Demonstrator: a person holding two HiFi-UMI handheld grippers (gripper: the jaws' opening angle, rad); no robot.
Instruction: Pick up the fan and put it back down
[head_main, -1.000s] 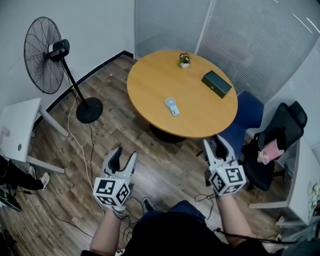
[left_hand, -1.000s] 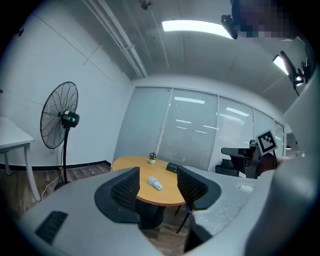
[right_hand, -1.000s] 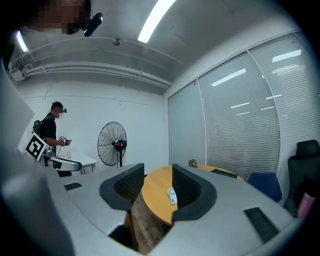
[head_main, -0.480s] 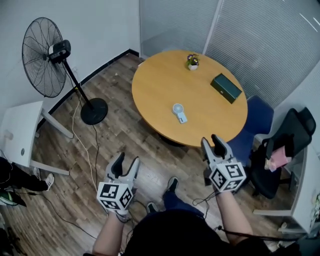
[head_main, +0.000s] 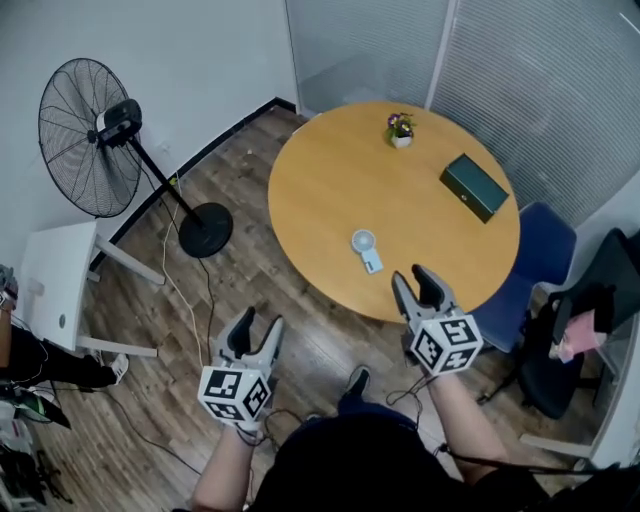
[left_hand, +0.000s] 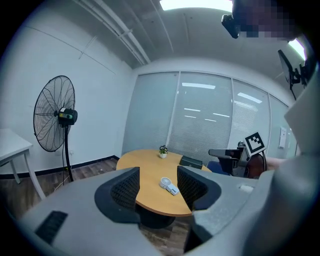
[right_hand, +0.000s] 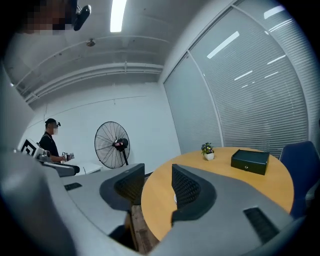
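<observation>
Evidently nothing is done yet: the small fan (head_main: 365, 248) lies untouched on the round table (head_main: 330, 180), near its closer edge. My left gripper (head_main: 254, 325) and right gripper (head_main: 413, 280) hang open and empty, short of it; lifting and replacing remain.

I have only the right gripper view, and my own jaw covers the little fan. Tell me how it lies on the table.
Observer: The small white fan lies flat on the round table near the person's edge, handle end nearer the right gripper.
Operator: Now report the other gripper's jaws.
Observer: The left gripper is open, nothing between its jaws, over the floor short of the table.
Operator: Say what crowds the fan.
Observer: Nothing touches it; the dark green box and potted plant sit well beyond it.
</observation>
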